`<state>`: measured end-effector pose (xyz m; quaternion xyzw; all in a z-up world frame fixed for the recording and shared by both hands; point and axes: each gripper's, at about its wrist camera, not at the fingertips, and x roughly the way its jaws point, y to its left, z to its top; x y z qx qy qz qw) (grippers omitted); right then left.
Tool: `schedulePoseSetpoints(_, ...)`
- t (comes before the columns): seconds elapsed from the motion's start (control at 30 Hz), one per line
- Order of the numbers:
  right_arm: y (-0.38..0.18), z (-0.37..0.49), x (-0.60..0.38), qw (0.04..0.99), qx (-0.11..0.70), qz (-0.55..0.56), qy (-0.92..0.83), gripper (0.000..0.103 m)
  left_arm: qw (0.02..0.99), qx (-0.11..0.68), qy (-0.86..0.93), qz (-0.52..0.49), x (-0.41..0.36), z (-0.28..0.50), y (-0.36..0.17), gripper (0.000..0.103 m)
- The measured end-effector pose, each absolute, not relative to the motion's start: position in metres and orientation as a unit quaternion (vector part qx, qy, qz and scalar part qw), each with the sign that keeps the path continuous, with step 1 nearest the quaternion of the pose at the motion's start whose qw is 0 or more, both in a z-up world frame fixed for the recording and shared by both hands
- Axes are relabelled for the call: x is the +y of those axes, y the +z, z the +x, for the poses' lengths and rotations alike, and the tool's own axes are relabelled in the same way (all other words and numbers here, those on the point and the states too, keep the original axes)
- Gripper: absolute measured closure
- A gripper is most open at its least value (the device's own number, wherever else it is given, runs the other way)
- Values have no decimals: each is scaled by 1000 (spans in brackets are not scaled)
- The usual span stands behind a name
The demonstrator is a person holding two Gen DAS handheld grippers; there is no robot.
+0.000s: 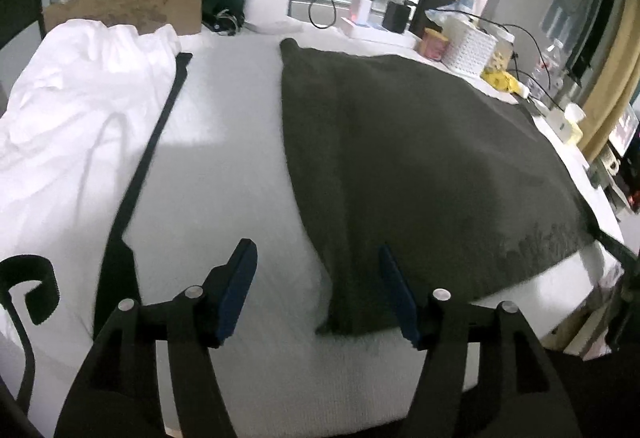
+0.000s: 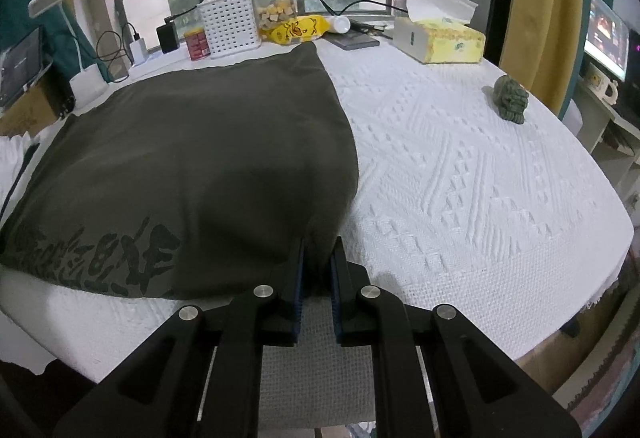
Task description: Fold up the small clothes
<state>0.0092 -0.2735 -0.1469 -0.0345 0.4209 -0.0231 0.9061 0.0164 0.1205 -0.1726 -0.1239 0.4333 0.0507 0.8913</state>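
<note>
A dark olive garment lies spread on the white textured tablecloth. In the right wrist view the garment shows dark printed lettering near its front hem. My left gripper is open and empty, hovering just above the garment's near left corner. My right gripper is shut on the garment's near right corner, with cloth pinched between its blue pads.
A white garment pile lies at the left beside a black strap. At the back stand a cardboard box, a white basket, a jar, a tissue box and cables. A green figurine sits at the right.
</note>
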Motion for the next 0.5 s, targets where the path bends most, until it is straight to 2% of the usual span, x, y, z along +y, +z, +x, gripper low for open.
schedulePoseSetpoints(0.2, -146, 13, -275, 901, 431, -31, -22, 91, 896, 430, 53, -101, 121, 37, -167, 40)
schedulePoseSetpoints(0.37, -144, 16, -280, 896, 442, -27, -25, 84, 894, 434, 51, -96, 123, 55, -167, 40)
schedulePoseSetpoints(0.43, -143, 18, -281, 895, 444, -29, -31, 73, 894, 435, 51, -94, 124, 61, -167, 40)
schedulePoseSetpoints(0.5, -141, 21, -284, 894, 447, -27, -33, 72, 894, 437, 49, -92, 124, 67, -167, 40)
